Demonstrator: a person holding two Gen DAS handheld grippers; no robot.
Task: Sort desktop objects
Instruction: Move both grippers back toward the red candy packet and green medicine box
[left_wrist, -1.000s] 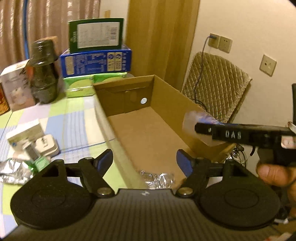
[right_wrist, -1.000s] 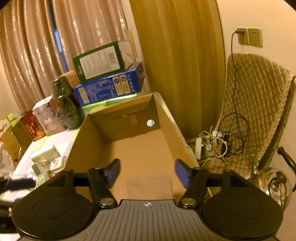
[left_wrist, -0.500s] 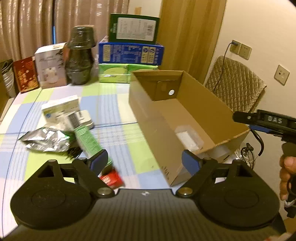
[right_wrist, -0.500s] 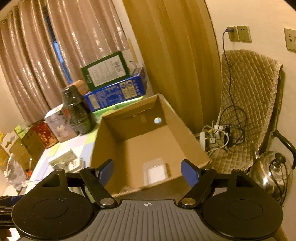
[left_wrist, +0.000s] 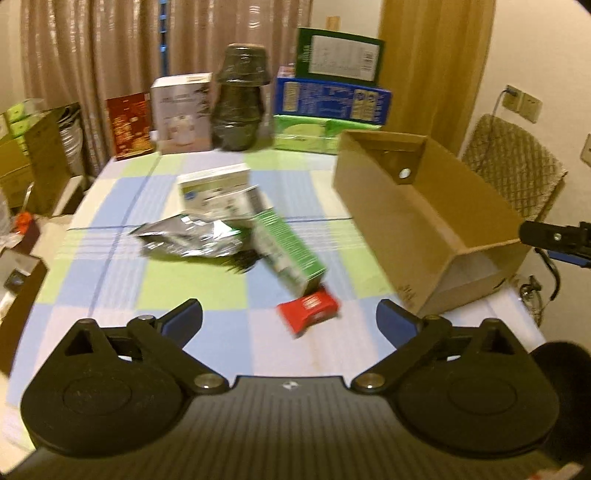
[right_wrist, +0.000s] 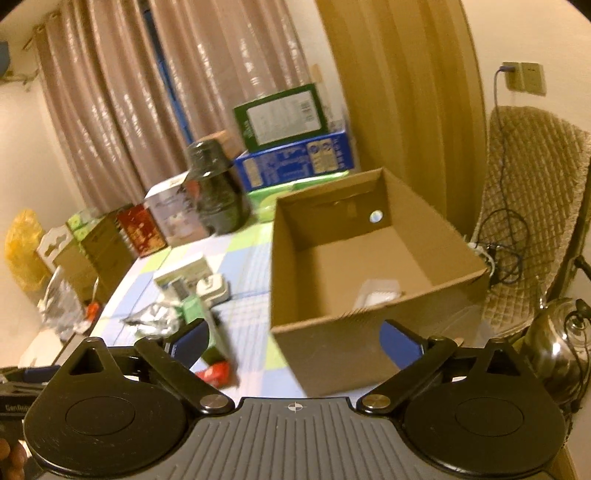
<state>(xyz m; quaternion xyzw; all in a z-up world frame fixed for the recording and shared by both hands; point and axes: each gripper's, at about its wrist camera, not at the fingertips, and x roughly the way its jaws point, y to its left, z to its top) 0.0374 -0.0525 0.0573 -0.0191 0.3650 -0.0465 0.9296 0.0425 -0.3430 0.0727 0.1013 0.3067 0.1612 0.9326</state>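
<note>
Motion blur smears the print on the green carton (left_wrist: 291, 246), the silver foil pouch (left_wrist: 192, 238) and the small red packet (left_wrist: 309, 310) heaped mid-table, and the cardboard box (right_wrist: 332, 339) wall hides all but a corner of a clear plastic case (right_wrist: 378, 293) inside. The left gripper (left_wrist: 289, 321) hangs above the checkered tablecloth (left_wrist: 184, 295) near the red packet, jaws opening with nothing between them — the right gripper (right_wrist: 293, 341) likewise, before the box's near wall. Cartons and a dark wrapped jar (left_wrist: 240, 99) line the table's far edge.
</note>
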